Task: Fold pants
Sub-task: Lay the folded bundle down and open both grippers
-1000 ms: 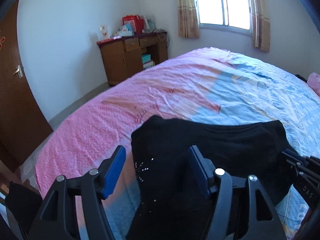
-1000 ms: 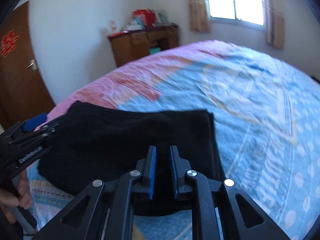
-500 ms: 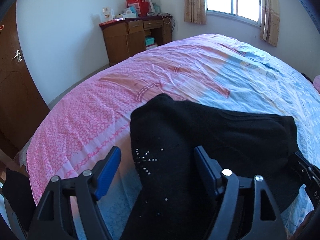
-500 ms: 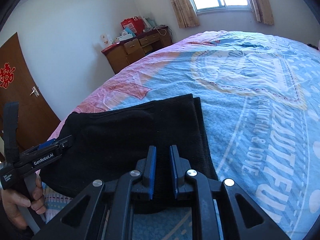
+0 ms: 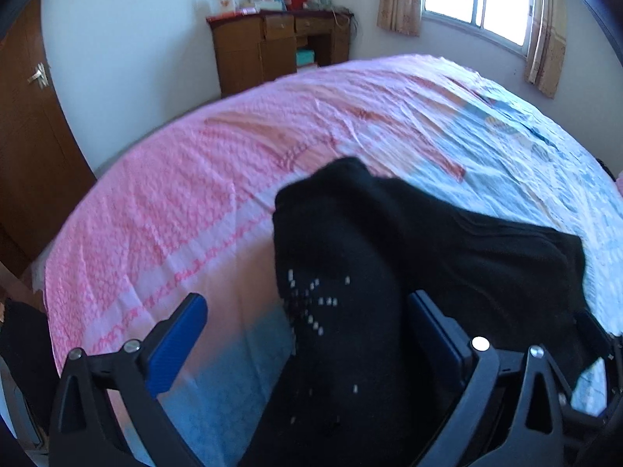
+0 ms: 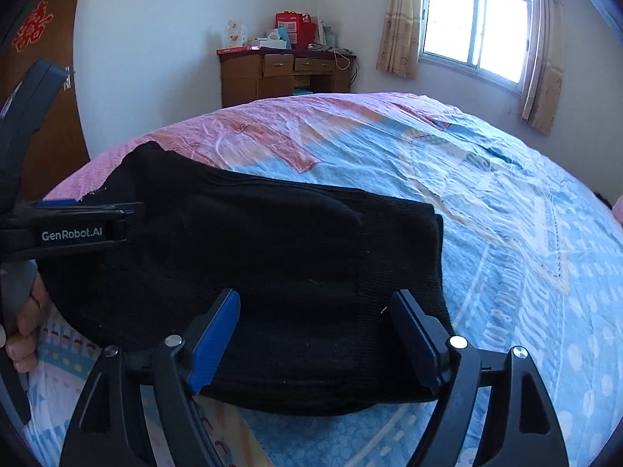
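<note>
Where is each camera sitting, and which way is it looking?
Left wrist: sits on the left gripper, looking down along its opening blue-padded fingers at the folded black pants on the pink and blue bedspread; no body shows.
Right wrist: sits on the right gripper, fingers opening, same pants; the person's hand shows at left.
Both share the pants, brown wooden desk and window.

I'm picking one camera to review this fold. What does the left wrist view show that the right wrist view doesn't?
Only the left wrist view shows the pants' studs and the door handle. Only the right wrist view shows a hand holding the left gripper, and the red door sign. Both show the black pants on the bed, desk, window, and opening jaws.
</note>
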Demonstrator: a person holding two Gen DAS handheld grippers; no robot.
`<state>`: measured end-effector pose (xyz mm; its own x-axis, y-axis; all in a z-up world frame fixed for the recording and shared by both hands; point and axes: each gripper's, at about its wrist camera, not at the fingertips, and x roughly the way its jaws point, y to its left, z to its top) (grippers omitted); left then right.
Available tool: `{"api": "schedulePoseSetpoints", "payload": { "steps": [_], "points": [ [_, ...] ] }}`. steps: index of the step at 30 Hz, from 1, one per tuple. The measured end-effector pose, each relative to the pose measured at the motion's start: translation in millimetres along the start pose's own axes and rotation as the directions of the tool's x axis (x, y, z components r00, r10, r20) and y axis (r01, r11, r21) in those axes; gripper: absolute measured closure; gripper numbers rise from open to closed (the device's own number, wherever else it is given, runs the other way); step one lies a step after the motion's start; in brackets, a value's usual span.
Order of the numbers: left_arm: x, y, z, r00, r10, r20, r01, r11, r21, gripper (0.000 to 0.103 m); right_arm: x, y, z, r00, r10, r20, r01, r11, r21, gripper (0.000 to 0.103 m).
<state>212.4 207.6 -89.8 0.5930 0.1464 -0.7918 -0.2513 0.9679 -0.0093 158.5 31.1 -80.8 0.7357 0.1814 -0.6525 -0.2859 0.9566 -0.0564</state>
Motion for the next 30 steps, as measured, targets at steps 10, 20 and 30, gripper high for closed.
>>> {"api": "schedulePoseSetpoints", "payload": {
  "steps": [10, 20, 30],
  "points": [
    [-54, -35, -27, 0.992, -0.023, 0.128, -0.001, 0.983, 0.186, 0.002, -15, -9, -5, 0.994, -0.067, 0.086, 0.062, 0.996, 0.06, 0.021],
    [-28, -38, -39, 0.998, -0.029, 0.048, 0.021, 0.989, 0.147, 0.0, -4, -52, -20, 0.998, -0.035, -0.058, 0.051, 0.956, 0.289, 0.018],
    [-41, -26, -48, 0.994, -0.103, 0.025, 0.1, 0.99, 0.101, 0.0, -17, -68, -37, 0.995, 0.078, -0.055, -0.051, 0.92, 0.389, 0.017]
  ]
}}
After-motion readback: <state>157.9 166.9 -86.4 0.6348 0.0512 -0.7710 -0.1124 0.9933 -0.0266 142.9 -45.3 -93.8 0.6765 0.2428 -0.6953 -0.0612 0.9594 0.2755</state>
